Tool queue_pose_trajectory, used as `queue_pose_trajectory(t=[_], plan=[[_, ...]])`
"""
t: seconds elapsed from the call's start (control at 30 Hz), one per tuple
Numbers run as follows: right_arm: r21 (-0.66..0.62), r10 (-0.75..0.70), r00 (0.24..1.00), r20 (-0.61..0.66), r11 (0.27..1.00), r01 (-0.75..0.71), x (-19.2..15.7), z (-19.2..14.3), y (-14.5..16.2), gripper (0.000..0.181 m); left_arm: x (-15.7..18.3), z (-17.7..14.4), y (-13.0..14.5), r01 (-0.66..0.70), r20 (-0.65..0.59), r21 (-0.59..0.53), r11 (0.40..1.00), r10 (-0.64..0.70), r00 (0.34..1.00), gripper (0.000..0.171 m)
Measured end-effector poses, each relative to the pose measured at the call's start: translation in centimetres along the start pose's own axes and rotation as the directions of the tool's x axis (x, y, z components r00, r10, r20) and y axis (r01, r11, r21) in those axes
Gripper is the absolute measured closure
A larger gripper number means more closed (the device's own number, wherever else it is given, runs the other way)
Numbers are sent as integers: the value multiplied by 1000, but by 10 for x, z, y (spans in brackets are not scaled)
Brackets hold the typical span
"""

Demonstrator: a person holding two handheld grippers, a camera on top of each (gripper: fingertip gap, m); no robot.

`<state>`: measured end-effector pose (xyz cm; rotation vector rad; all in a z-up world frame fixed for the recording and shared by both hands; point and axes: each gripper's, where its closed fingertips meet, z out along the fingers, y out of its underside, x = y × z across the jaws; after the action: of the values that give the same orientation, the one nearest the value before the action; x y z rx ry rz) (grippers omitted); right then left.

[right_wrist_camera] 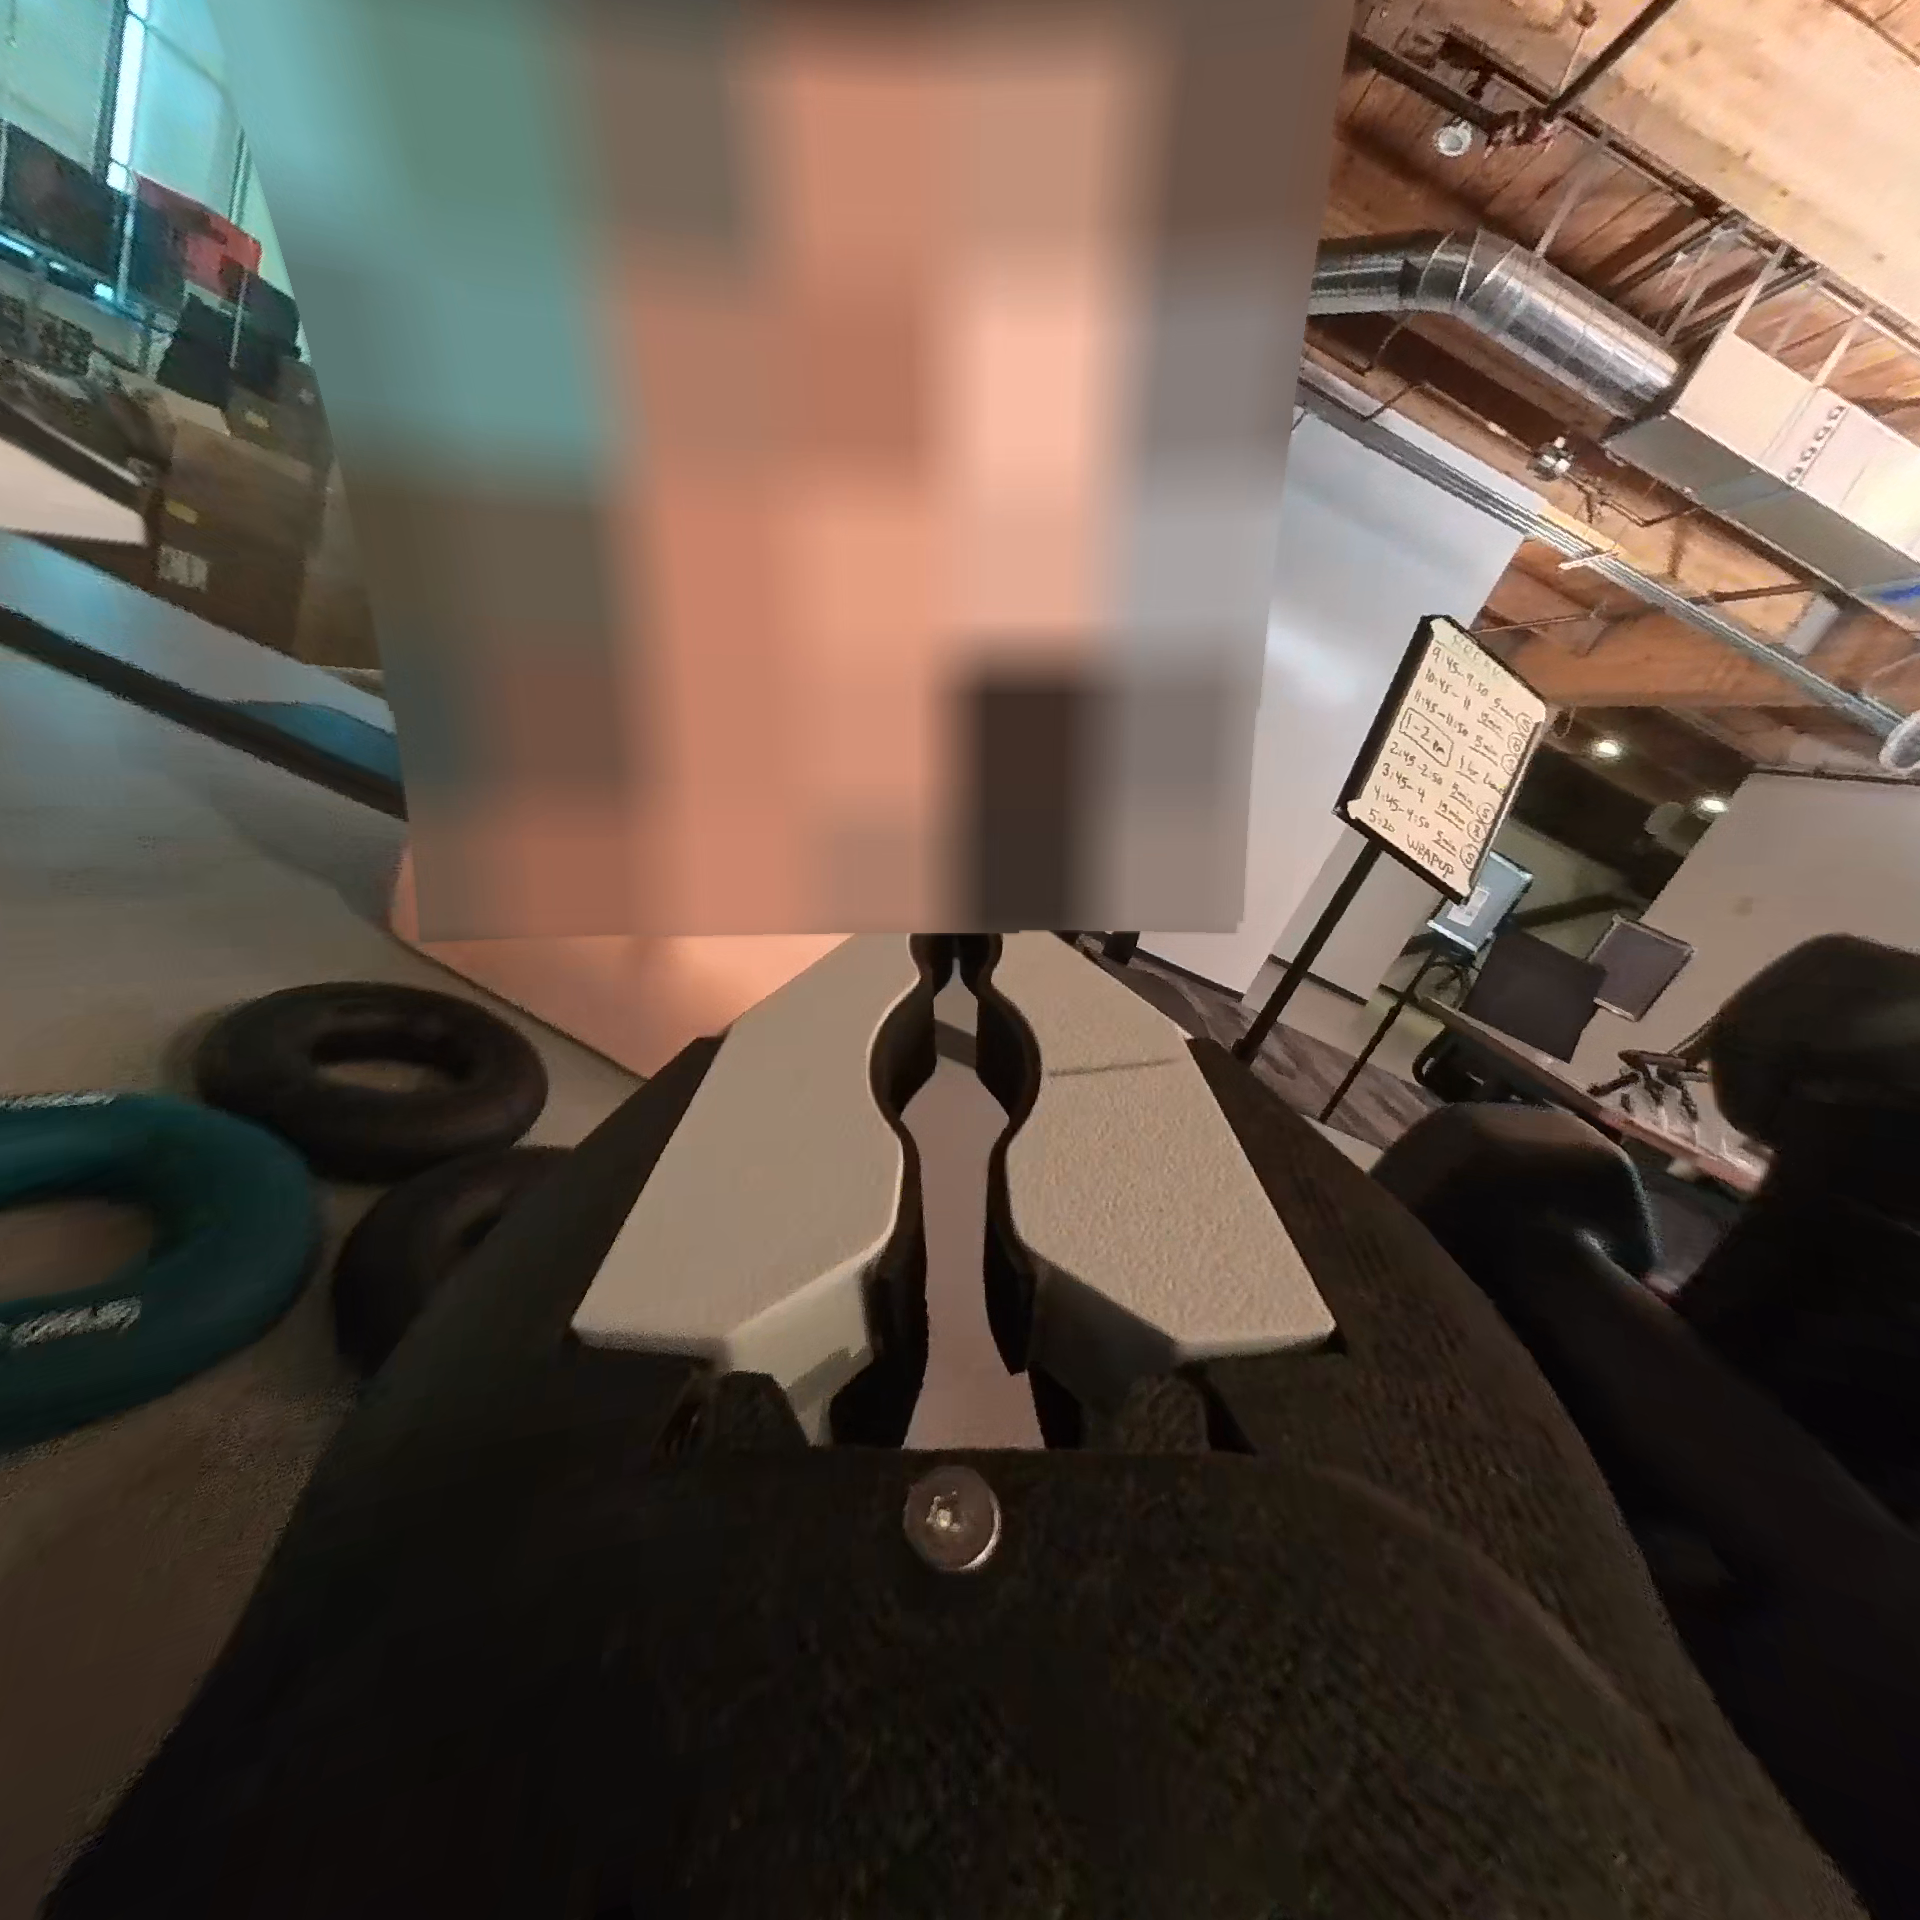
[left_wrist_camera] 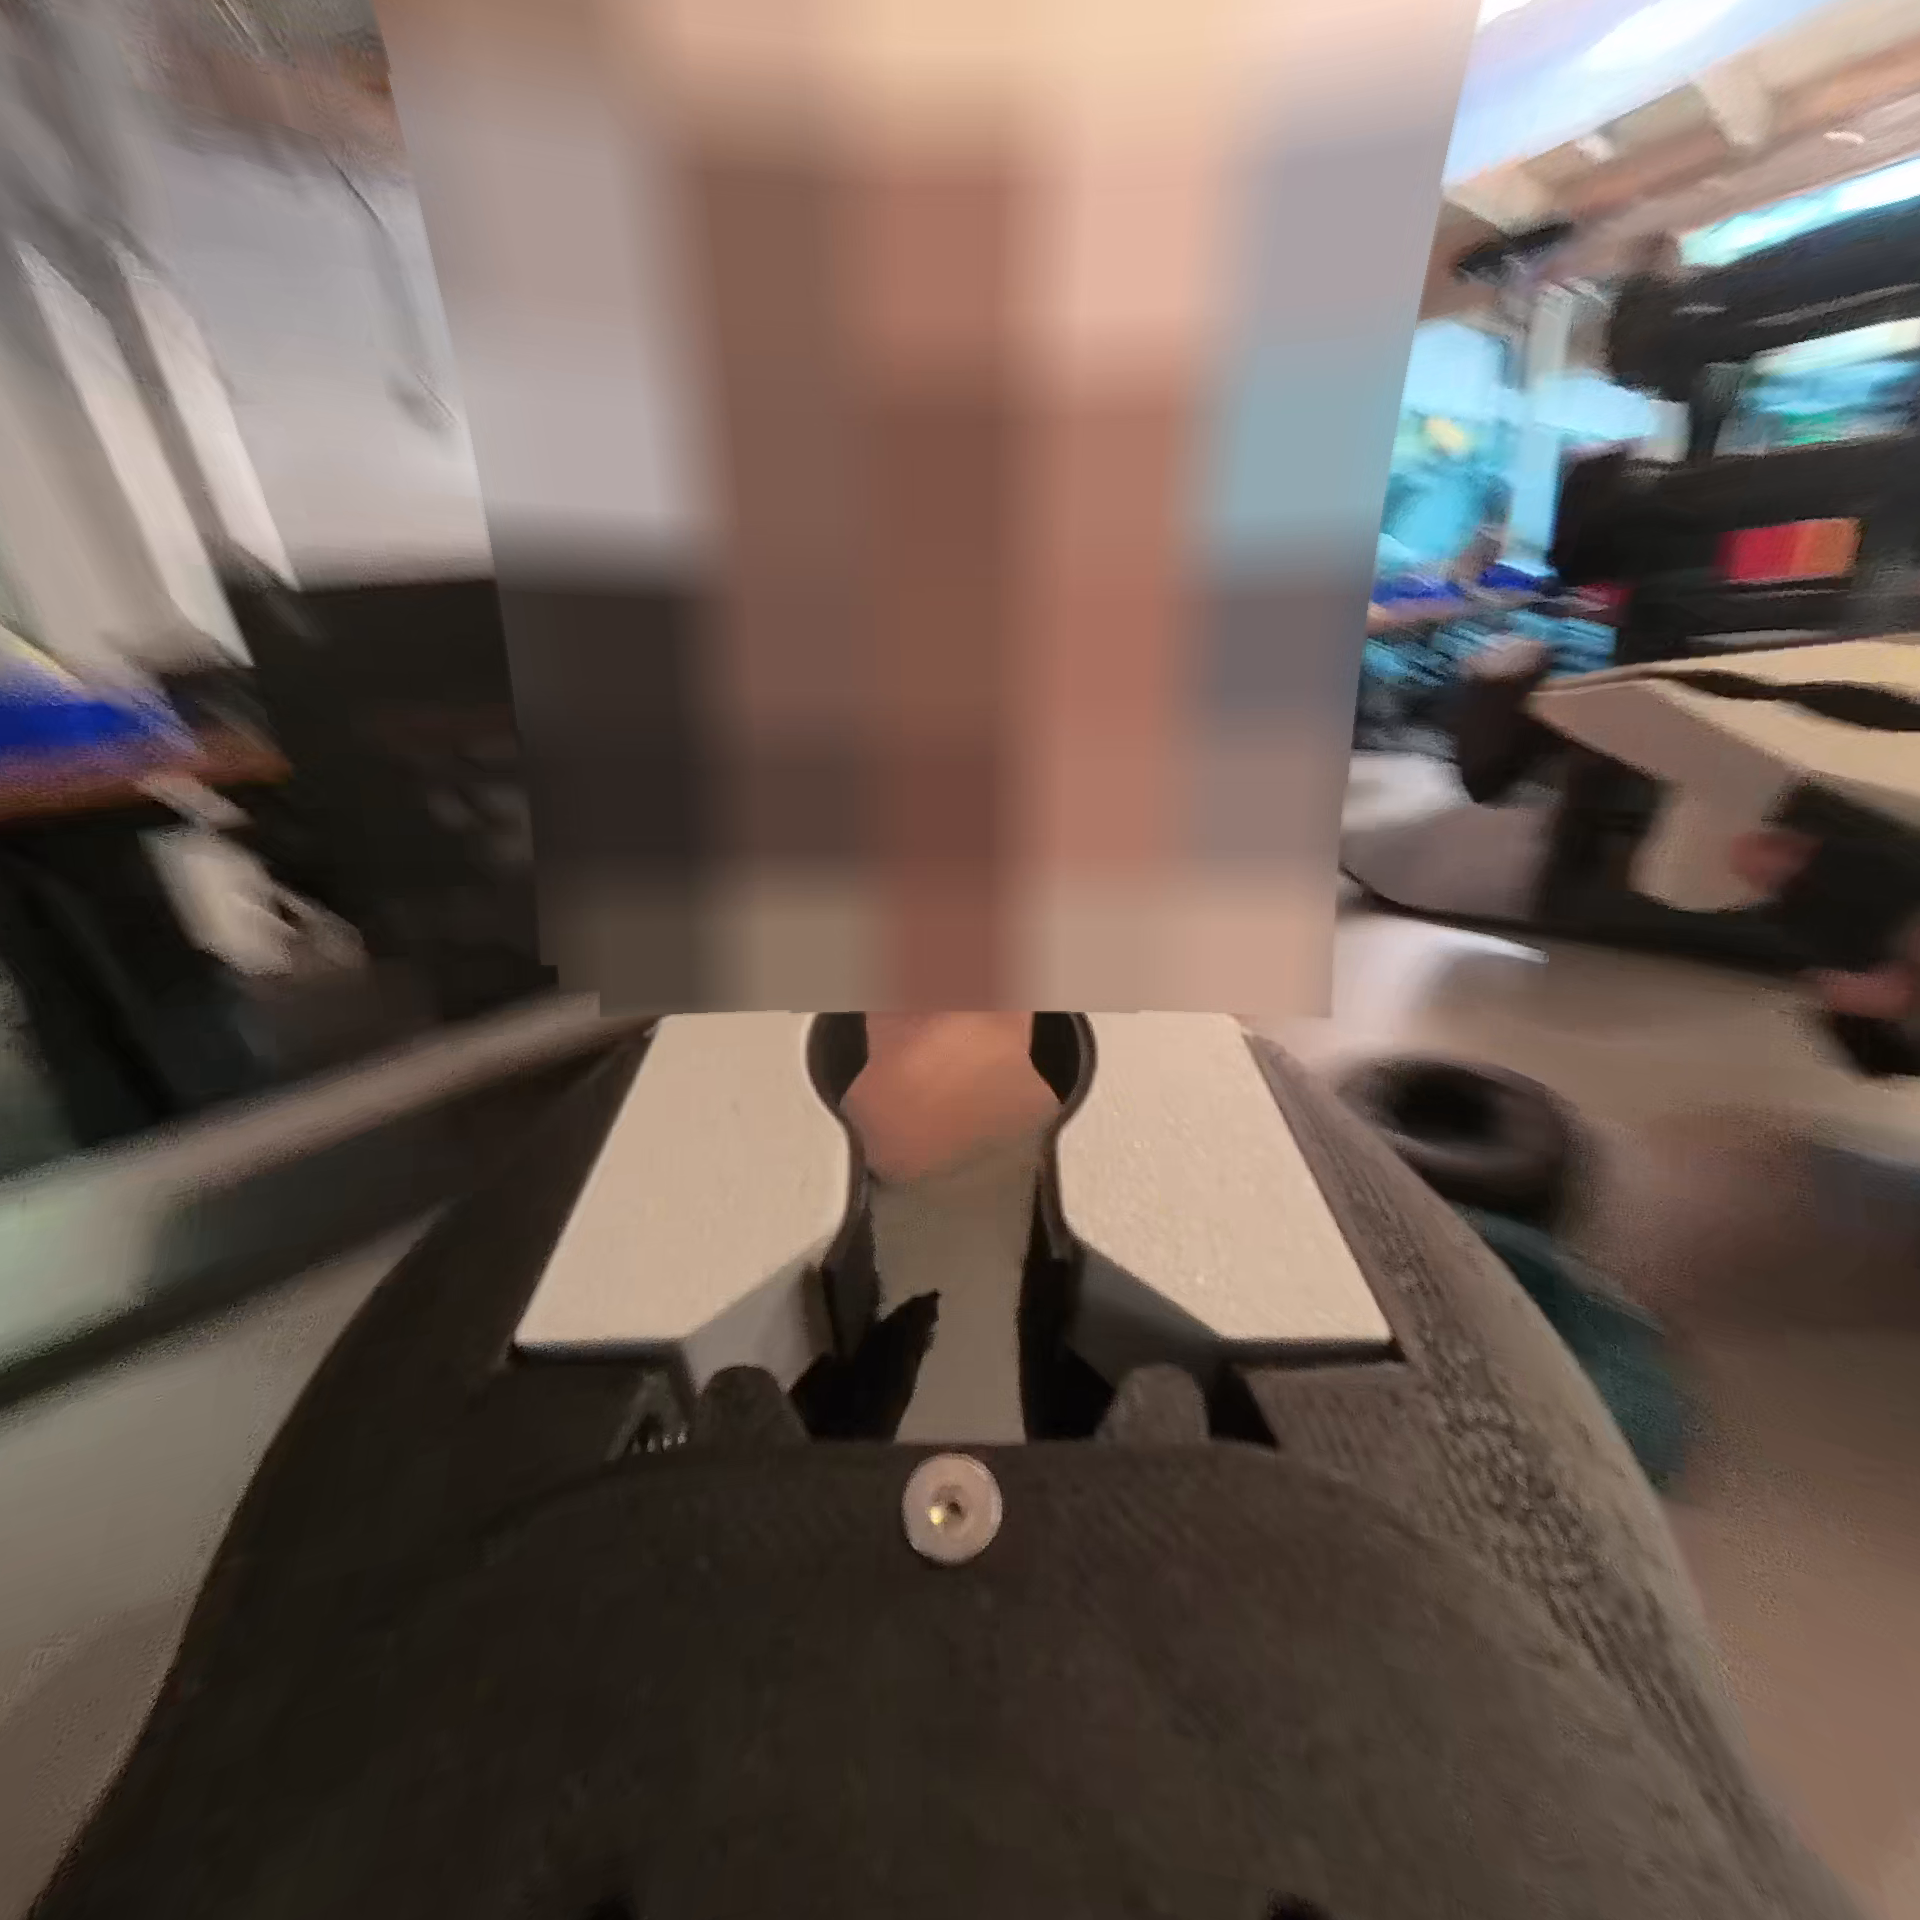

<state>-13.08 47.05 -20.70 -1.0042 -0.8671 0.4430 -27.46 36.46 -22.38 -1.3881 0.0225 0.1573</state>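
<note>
We stood in an open office or lab space. Overhead we saw bare wooden ceiling joists (right_wrist_camera: pixel 1621 135) and a silver air duct (right_wrist_camera: pixel 1507 301). A whiteboard (right_wrist_camera: pixel 1439 769) on a stand, desks with monitors (right_wrist_camera: pixel 1527 1003) and shelves of boxes (right_wrist_camera: pixel 197 301) filled it.

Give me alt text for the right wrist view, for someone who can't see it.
The right gripper, nearly closed and empty, points out over a pale table. A teal ring and a black ring lie to its left, a whiteboard stands behind.
</note>
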Motion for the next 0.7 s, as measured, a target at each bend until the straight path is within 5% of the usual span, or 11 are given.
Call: queue_pose_trajectory(t=[0.2, 0.27, 0.33, 0.43, 0.5, 0.7], plan=[[6, -45, 989, 140, 999, 45, -27, -33, -12, 181, -3, -33, 3, 138, -16, -88, 986, -140, 990, 145], [-31, 29, 952, 304, 999, -21, -54, -39, -13, 153, -6, -49, -4, 128, 9, -70, 989, -127, 992, 144], [-96, 128, 873, 470, 991, -93, -84, -42, -17, 145, -10, -60, -8, 121, 34, -58, 991, -119, 992, 144], [-342, 306, 723, 620, 934, -102, -131, -46, 4, 112, -14, -70, -10, 116, 36, -55, 992, -114, 993, 144], [-494, 372, 660, 653, 869, -1, -153, -53, 26, 87, -16, -70, -7, 122, 38, -72, 990, -119, 992, 143], [-661, 426, 729, 536, 749, 48, -161, -79, 43, 104, -7, -61, 3, 97, 7, -141, 985, -97, 995, 141]])
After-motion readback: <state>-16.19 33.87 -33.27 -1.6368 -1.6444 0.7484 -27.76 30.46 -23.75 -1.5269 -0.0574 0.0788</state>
